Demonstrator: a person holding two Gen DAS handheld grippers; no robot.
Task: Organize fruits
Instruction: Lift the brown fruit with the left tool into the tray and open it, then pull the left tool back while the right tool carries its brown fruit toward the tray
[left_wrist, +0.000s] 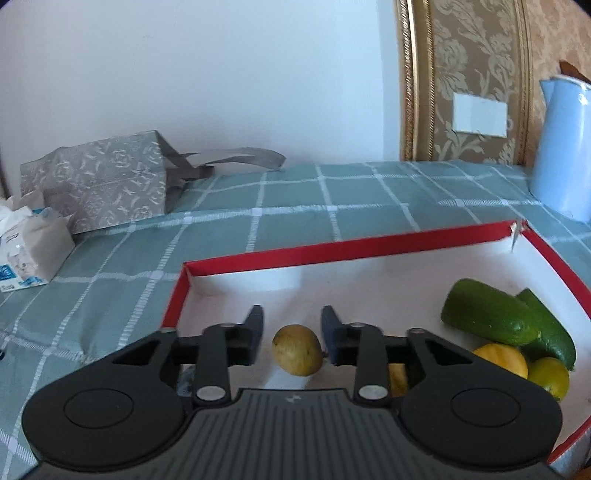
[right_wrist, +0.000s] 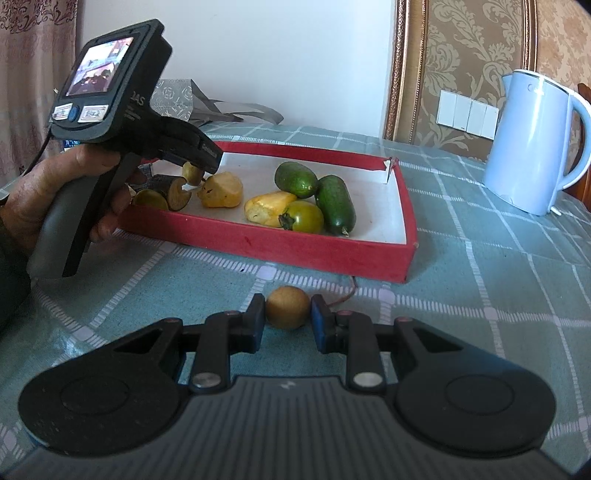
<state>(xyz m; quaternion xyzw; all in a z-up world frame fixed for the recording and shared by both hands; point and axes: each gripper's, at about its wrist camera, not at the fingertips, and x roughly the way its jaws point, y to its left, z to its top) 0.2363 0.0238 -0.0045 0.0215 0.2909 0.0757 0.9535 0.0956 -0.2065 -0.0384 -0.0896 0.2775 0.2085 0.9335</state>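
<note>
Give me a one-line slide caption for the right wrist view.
Right gripper brackets a small brown fruit on the checked tablecloth, while the left gripper works over the red tray.

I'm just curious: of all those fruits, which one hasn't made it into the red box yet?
The small brown round fruit lying on the checked tablecloth in front of the red box, between the right tongs. All the others sit inside the box.
</note>
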